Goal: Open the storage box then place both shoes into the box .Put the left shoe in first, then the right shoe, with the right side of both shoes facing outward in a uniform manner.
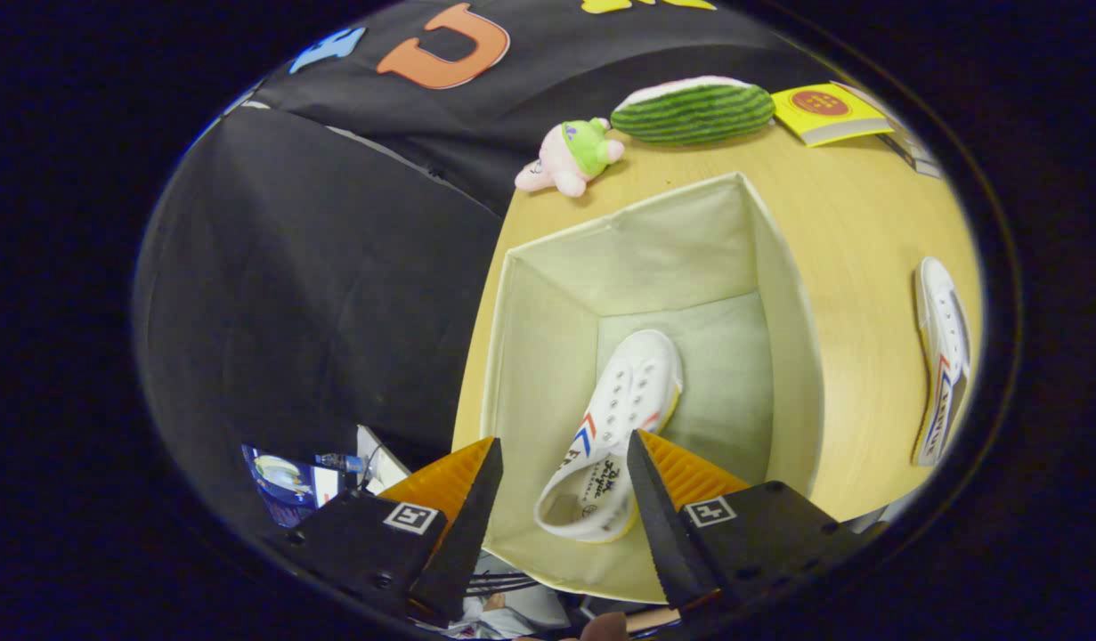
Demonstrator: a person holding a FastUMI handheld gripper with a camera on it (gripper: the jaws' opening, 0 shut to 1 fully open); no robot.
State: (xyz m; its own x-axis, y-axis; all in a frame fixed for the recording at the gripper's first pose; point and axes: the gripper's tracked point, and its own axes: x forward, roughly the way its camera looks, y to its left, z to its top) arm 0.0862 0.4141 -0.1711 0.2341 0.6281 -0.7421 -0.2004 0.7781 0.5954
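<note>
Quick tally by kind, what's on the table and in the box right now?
Shoes: 2, one in the box, one on the table
Boxes: 1
Plush toys: 2, pink-green doll, watermelon
Books: 1, yellow
Total: 6
Gripper open above the box.

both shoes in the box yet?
No: one shoe lies inside the box between the open gripper fingers, while the other shoe sits on the table beside it.
</note>
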